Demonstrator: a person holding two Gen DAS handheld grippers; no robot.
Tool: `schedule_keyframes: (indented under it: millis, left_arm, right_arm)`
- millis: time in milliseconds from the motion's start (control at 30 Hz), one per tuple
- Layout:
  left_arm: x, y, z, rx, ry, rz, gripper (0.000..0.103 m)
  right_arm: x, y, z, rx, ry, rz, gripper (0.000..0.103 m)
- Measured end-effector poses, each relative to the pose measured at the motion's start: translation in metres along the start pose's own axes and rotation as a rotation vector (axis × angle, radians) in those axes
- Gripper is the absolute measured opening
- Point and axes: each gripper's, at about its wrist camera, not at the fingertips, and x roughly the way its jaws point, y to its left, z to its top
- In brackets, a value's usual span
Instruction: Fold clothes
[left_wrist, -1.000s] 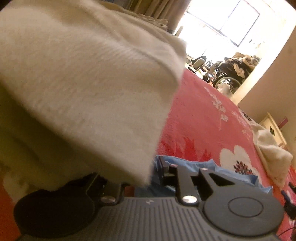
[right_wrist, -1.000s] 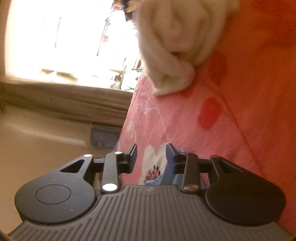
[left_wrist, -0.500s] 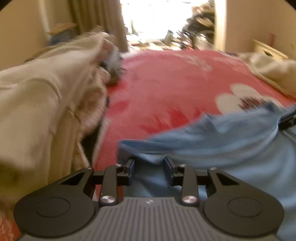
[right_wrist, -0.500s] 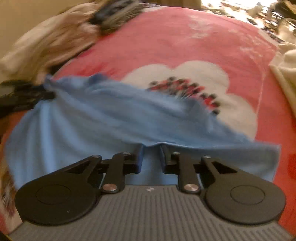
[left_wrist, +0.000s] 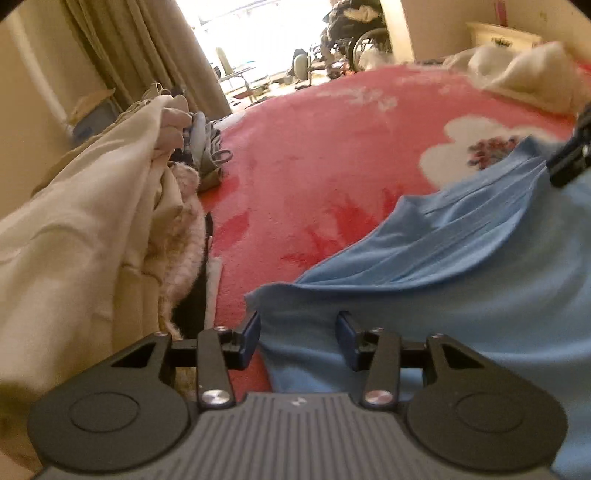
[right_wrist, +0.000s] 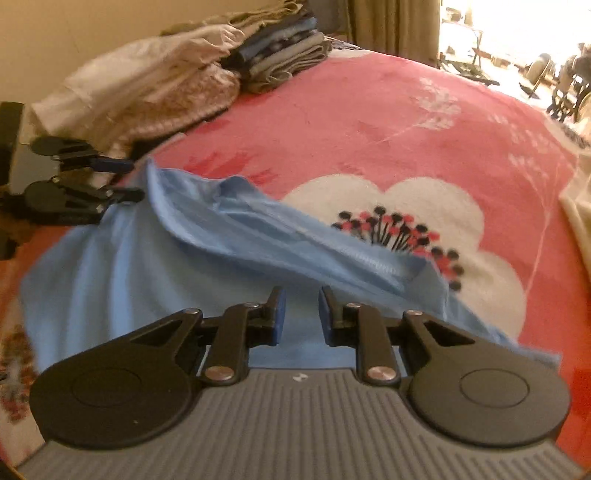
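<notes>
A light blue garment lies spread on the red flowered blanket, with a bunched ridge running across it. My left gripper hovers over the garment's left corner. Its jaws are opening, and the cloth lies under the gap without the pads pressing on it. From the right wrist view the left gripper sits at the ridge's left end. My right gripper is over the garment's near edge with jaws a little apart and opening, blue cloth showing in the gap. A right gripper finger pokes in at the ridge's right end.
A heap of cream and beige clothes lies along the left side, with a folded stack behind it. A cream garment rests at the far right of the bed. Curtains and a wheelchair stand beyond.
Both views have rolled upright and swung from the cream clothes onto the blue garment. The left jaws have widened. The right jaws narrowed, then parted slightly.
</notes>
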Motion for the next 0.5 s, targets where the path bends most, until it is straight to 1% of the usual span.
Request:
schedule_keyframes:
  millis: [33,133,167,233,300,333,367,433,500]
  left_arm:
    - [0.002,0.002,0.002,-0.013,-0.005,0.002,0.047]
    - [-0.002,0.005,0.013,-0.022,-0.028,0.001,0.047]
    - [-0.004,0.004,0.015,-0.003,-0.041,-0.012,0.047]
    - [-0.004,-0.003,0.019,0.064,-0.057,-0.041,0.047]
    - [-0.001,-0.011,0.023,0.132,-0.062,-0.060,0.047]
    - [0.003,-0.016,0.023,0.158,-0.052,-0.055,0.047]
    - [0.007,-0.020,0.024,0.176,-0.040,-0.048,0.047]
    - [0.018,-0.024,0.024,0.188,-0.013,-0.027,0.048]
    - [0.020,-0.021,0.027,0.173,-0.008,-0.025,0.047]
  right_arm:
    - [0.005,0.000,0.005,-0.002,-0.003,-0.024,0.019]
    - [0.003,-0.005,0.012,0.003,-0.048,-0.022,0.019]
    - [-0.001,-0.004,0.013,-0.008,-0.062,0.002,0.019]
    - [-0.007,0.006,0.012,-0.086,-0.061,0.075,0.020]
    - [-0.002,0.021,0.010,-0.181,-0.022,0.128,0.022]
    - [0.002,0.029,0.008,-0.230,0.000,0.153,0.022]
    - [0.008,0.035,0.008,-0.260,0.012,0.141,0.022]
    - [0.022,0.045,0.009,-0.307,0.025,0.085,0.022]
    - [0.030,0.043,0.016,-0.287,0.010,0.016,0.022]
